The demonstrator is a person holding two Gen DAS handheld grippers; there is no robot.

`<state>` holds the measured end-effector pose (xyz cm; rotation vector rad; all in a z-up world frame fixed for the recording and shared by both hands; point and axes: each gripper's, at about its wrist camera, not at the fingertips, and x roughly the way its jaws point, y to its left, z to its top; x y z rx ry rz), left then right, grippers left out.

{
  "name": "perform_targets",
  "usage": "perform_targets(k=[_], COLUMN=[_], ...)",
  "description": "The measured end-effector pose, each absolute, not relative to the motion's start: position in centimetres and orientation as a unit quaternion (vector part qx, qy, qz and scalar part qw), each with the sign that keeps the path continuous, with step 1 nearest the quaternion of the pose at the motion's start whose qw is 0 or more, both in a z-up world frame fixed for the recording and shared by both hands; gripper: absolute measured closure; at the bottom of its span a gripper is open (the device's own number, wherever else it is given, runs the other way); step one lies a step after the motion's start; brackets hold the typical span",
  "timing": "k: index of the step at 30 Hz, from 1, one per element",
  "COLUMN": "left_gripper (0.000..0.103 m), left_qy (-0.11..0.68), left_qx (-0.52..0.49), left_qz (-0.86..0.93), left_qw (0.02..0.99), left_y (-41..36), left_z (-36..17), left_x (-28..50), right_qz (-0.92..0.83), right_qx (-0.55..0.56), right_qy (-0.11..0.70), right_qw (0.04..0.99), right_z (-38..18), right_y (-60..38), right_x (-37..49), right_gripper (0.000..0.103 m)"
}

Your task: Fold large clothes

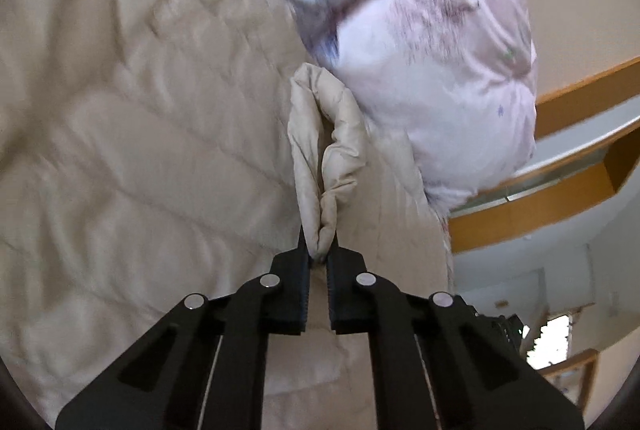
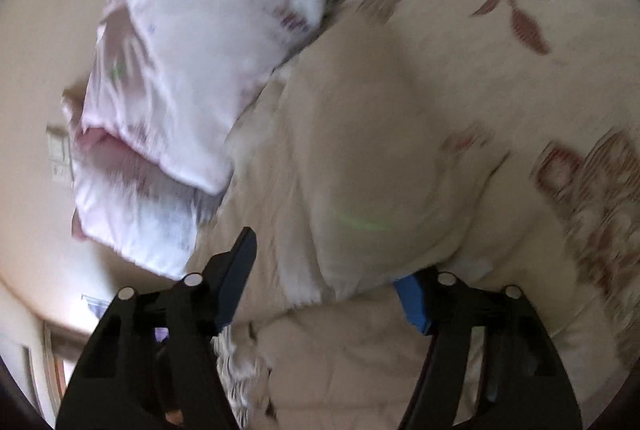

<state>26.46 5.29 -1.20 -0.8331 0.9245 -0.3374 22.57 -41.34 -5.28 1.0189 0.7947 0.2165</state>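
A large cream quilted garment (image 1: 140,150) is spread over the bed and fills the left wrist view. My left gripper (image 1: 319,250) is shut on a bunched fold of its edge (image 1: 324,150), which stands up between the fingers. In the right wrist view the same cream garment (image 2: 380,150) bulges between the two wide-apart fingers of my right gripper (image 2: 332,262). The left finger (image 2: 236,282) shows in full, and the right finger (image 2: 414,300) is partly buried under the fabric. The jaws stand open around the bulge. Both views are blurred by motion.
A pink-white pillow or duvet (image 1: 440,90) lies against the garment, also in the right wrist view (image 2: 180,90). A floral bedsheet (image 2: 540,10) lies beyond. A wooden bed frame or shelf (image 1: 560,190) and a beige wall (image 2: 36,70) lie at the sides.
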Motion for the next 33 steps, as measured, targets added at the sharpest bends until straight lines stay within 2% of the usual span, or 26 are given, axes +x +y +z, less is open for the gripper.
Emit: perform_targets(k=[2, 4, 5, 6, 10, 13, 14, 15, 17, 19, 21, 27, 33], left_gripper=[0.097, 0.098, 0.098, 0.098, 0.098, 0.097, 0.097, 0.094, 0.083, 0.059, 0.05, 0.043, 0.042], left_qy=[0.425, 0.425, 0.425, 0.427, 0.452, 0.461, 0.463, 0.466, 0.47, 0.467, 0.456, 0.406, 0.379], left_qx=[-0.387, -0.38, -0.374, -0.37, -0.359, -0.353, -0.353, -0.353, -0.352, -0.357, -0.357, -0.345, -0.353], left_qz=[-0.147, -0.133, -0.123, -0.116, -0.099, -0.095, -0.094, -0.093, -0.094, -0.103, -0.106, -0.088, 0.006], left_qw=[0.805, 0.811, 0.815, 0.817, 0.81, 0.808, 0.807, 0.806, 0.804, 0.803, 0.809, 0.842, 0.855], left_y=[6.2, 6.9, 7.1, 7.2, 7.0, 7.0, 7.0, 7.1, 7.5, 8.3, 9.4, 15.2, 22.3], left_z=[-1.1, -1.3, -1.4, -1.6, -2.9, -3.0, -3.0, -2.8, -2.5, -1.8, -0.9, 1.3, 0.9], left_x=[26.3, 26.1, 26.0, 25.9, 26.1, 26.1, 26.0, 25.9, 25.4, 24.5, 23.0, 16.7, 10.2], right_qz=[0.084, 0.065, 0.052, 0.05, 0.018, 0.005, 0.007, 0.014, 0.038, 0.086, 0.125, 0.17, 0.173], right_qx=[0.469, 0.45, 0.424, 0.409, 0.337, 0.287, 0.271, 0.257, 0.223, 0.176, 0.134, 0.028, -0.049], right_qy=[0.363, 0.364, 0.367, 0.37, 0.399, 0.418, 0.428, 0.436, 0.449, 0.444, 0.426, 0.389, 0.422], right_qw=[0.801, 0.813, 0.826, 0.833, 0.853, 0.862, 0.862, 0.862, 0.865, 0.874, 0.886, 0.905, 0.888], right_z=[-5.3, -5.4, -5.2, -5.2, -5.1, -4.2, -3.7, -3.4, -2.5, -0.9, 0.5, 1.9, -1.1], right_y=[-41.8, -41.6, -41.1, -40.7, -38.6, -37.2, -36.4, -35.8, -33.7, -30.5, -27.2, -17.8, -9.0], right_x=[22.9, 23.4, 23.5, 23.9, 24.4, 24.3, 24.1, 23.7, 23.0, 22.1, 21.8, 24.6, 29.0], right_gripper=[0.046, 0.066, 0.088, 0.093, 0.094, 0.077, 0.06, 0.05, 0.05, 0.055, 0.064, 0.068, 0.068])
